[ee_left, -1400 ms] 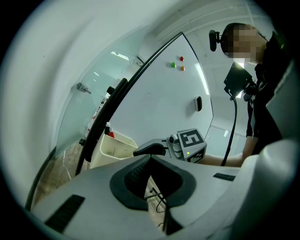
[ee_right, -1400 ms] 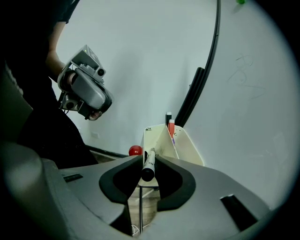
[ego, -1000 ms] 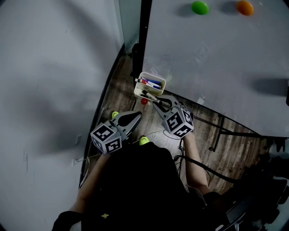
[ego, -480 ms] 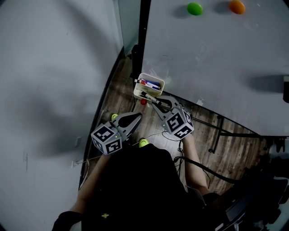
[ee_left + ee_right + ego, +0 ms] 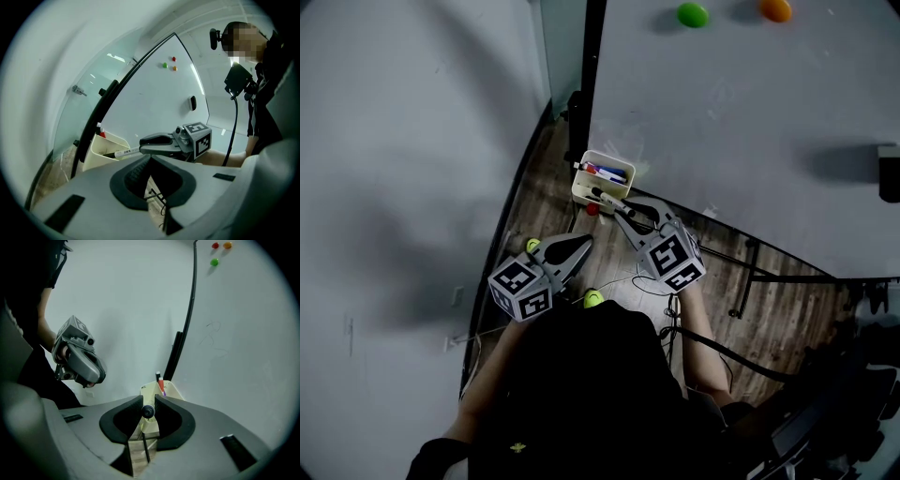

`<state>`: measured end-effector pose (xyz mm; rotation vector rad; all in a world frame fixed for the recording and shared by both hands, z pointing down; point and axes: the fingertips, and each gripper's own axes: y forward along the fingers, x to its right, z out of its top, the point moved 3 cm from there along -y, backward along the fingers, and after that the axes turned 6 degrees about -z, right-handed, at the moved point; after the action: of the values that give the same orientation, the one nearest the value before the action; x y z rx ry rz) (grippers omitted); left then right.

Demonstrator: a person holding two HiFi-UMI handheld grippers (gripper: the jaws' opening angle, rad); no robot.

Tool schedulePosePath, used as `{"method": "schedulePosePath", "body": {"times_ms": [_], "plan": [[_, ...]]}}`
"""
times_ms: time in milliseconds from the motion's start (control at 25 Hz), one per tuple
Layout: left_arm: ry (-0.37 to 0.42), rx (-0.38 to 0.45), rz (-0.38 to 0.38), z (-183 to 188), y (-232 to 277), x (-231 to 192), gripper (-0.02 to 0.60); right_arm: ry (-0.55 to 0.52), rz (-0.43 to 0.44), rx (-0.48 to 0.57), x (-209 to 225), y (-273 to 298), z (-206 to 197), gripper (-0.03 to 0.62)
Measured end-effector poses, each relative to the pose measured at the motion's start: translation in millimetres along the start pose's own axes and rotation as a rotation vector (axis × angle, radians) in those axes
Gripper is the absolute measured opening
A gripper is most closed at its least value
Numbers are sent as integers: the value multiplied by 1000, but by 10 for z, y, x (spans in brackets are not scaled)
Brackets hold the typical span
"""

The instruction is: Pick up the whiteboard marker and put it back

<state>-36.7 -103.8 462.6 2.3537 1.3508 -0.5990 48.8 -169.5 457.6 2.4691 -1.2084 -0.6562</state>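
Currently left gripper [image 5: 583, 242], lower left of centre, has its jaws closed on nothing. Right gripper [image 5: 628, 212], frame centre, is clamped, jaws narrowly apart, on the white-barrelled whiteboard marker [image 5: 605, 196]. The marker sticks out past the tips, its far end over the cream plastic pen bin [image 5: 630, 174] just beyond.

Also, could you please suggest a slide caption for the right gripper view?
Right gripper clamps the whiteboard marker end-on, with the cream pen holder just beyond.

marker [image 5: 610, 200] end perhaps inside tray [image 5: 609, 157], tray at whiteboard's [image 5: 750, 122] lower left corner
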Motion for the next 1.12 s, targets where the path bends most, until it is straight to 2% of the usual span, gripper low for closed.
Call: {"method": "schedulePosePath", "body": {"times_ms": [520, 1120], "plan": [[42, -7, -1, 54, 86, 33, 21, 24, -31, 63, 19, -293, 235, 75], [46, 36, 26, 65, 115, -2, 21, 2, -53, 80, 27, -480, 339, 75]]}}
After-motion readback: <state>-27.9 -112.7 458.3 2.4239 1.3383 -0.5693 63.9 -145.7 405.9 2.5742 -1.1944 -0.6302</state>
